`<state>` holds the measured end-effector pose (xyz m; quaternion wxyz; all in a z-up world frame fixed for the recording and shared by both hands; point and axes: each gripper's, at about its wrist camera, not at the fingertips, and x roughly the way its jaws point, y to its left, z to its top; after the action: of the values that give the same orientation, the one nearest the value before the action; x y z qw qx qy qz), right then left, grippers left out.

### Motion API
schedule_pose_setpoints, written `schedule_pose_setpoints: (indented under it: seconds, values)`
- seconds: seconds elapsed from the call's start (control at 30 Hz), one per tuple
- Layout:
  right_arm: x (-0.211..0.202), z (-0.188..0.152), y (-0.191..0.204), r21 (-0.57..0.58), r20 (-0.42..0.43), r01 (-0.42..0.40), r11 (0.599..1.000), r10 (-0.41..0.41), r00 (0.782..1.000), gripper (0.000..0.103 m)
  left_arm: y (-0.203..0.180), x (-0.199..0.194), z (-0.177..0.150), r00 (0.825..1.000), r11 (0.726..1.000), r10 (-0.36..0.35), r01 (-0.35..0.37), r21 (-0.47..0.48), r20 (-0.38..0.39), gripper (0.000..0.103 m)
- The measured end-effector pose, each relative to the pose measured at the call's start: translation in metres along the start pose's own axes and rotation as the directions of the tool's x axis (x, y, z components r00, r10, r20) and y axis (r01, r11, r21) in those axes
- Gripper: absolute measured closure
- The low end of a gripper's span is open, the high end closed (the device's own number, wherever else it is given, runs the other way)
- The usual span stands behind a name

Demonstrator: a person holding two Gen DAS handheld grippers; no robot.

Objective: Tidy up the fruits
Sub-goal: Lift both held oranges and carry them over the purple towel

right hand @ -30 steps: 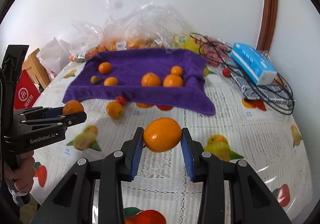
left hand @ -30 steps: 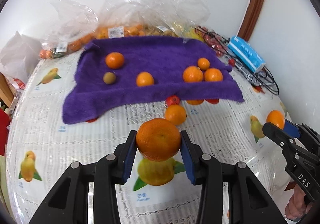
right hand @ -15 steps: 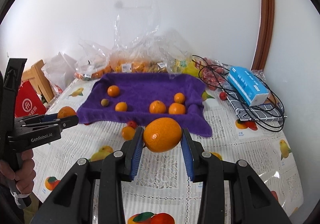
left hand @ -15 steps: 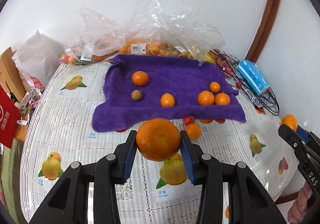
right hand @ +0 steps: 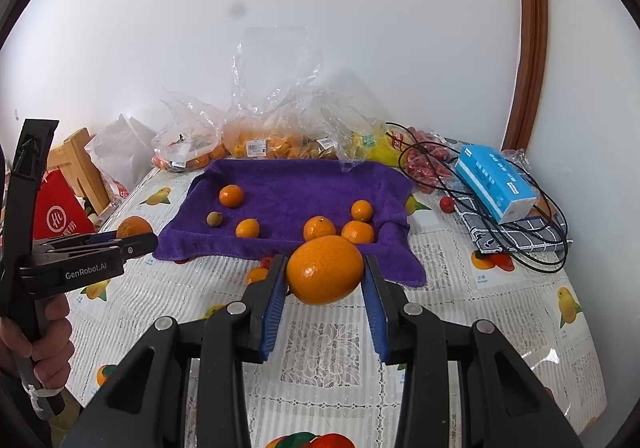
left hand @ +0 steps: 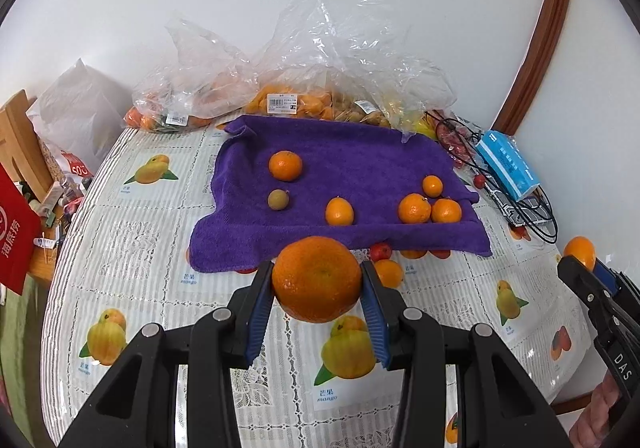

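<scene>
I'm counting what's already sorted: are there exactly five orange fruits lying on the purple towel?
Yes: the left wrist view shows five orange fruits on the purple towel, plus one small brownish fruit.

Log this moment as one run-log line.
left claw: shut on orange | right claw: shut on second orange | both held above table, short of purple towel | five oranges on towel

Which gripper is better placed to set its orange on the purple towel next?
Left, though only slightly. Both the left gripper and the right gripper hold an orange, but the left faces the towel's open left half, while the right faces three clustered oranges.
</scene>
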<state>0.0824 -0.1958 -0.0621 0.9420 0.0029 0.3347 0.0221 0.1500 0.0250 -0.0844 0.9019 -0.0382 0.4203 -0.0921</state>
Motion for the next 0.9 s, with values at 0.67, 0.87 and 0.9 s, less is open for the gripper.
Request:
schedule_pose_setpoints:
  seconds: [0.67,0.87,0.9]
  values:
    - [0.016,0.007,-0.018,0.04,0.006,-0.05,0.998,0.049,0.999,0.066,0.002,0.003,0.005,0.999,1.0,0.023,-0.023,0.015,0.028,0.063]
    - [0.033,0.009,-0.019,0.08,-0.012,-0.061,0.995,0.062,0.998,0.066,0.005,0.015,0.007,0.999,1.0,0.03,-0.03,0.007,0.011,0.062]
    - [0.036,0.01,-0.017,0.08,-0.016,-0.069,0.994,0.07,0.997,0.066,0.005,0.019,0.008,0.999,0.999,0.032,-0.032,0.01,0.005,0.062]
